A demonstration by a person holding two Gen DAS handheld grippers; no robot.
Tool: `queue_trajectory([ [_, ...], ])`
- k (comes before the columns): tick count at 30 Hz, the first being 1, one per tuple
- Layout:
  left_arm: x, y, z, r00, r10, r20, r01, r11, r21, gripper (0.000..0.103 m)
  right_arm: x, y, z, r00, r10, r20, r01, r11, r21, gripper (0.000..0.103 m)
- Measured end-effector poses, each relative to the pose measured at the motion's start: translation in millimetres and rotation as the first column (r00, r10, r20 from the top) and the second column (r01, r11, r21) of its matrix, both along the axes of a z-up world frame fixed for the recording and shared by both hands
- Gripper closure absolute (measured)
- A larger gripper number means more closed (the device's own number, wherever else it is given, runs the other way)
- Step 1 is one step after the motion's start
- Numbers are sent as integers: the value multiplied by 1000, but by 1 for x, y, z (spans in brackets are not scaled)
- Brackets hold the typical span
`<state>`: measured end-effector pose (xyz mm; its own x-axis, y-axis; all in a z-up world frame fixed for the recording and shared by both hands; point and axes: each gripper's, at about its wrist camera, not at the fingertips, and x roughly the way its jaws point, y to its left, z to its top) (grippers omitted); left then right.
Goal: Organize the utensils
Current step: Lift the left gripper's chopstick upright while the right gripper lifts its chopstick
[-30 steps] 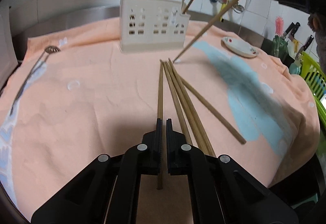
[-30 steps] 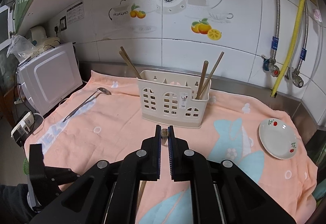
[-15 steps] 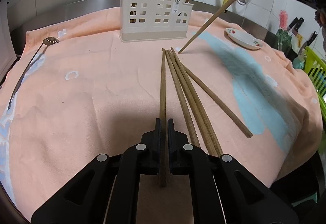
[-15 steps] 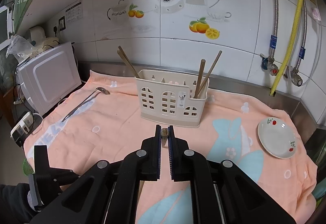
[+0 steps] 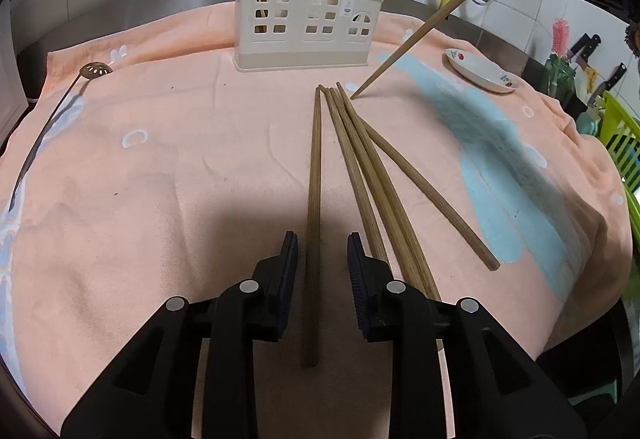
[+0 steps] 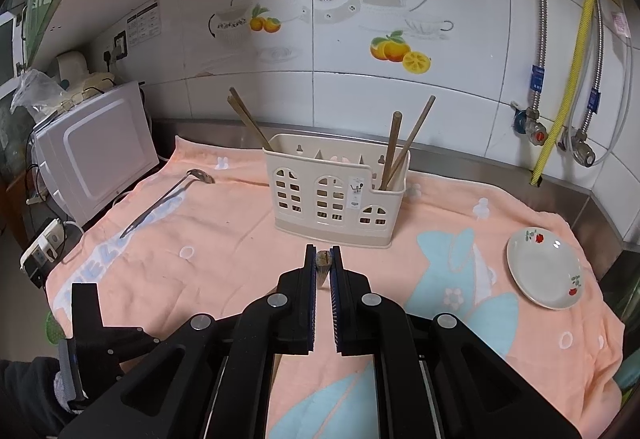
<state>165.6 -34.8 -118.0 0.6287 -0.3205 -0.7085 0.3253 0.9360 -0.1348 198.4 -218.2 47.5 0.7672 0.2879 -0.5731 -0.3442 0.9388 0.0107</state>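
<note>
Now left gripper (image 5: 322,263) low center of the left view, jaws opening, a chopstick (image 5: 314,199) lying loose between them on the towel (image 5: 160,179); four more chopsticks (image 5: 372,175) fan just right. Right gripper (image 6: 323,267) clenched on a chopstick end (image 6: 323,259), below the holder (image 6: 336,195) at frame center.

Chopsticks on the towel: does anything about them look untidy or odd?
Yes. Several chopsticks lie loose and fanned out on the orange towel, not standing in the holder. One more hangs tilted from the right gripper, its tip by the towel.
</note>
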Motion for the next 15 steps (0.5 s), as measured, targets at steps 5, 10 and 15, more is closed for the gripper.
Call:
queue_trajectory([
  [5,4,-1,1,1000,17,-17,-16,999,41,92,0,0,0,1000,0,0,0,1000,0,96],
  [10,6,1,11,999,28,-20,-28,1000,14,98,-1,-1,2,1000,0,8,0,1000,5,96],
  [15,-2,-2,53,996,-8,91,8,1000,-9,98,-1,-1,11,1000,3,25,-3,1000,-7,96],
])
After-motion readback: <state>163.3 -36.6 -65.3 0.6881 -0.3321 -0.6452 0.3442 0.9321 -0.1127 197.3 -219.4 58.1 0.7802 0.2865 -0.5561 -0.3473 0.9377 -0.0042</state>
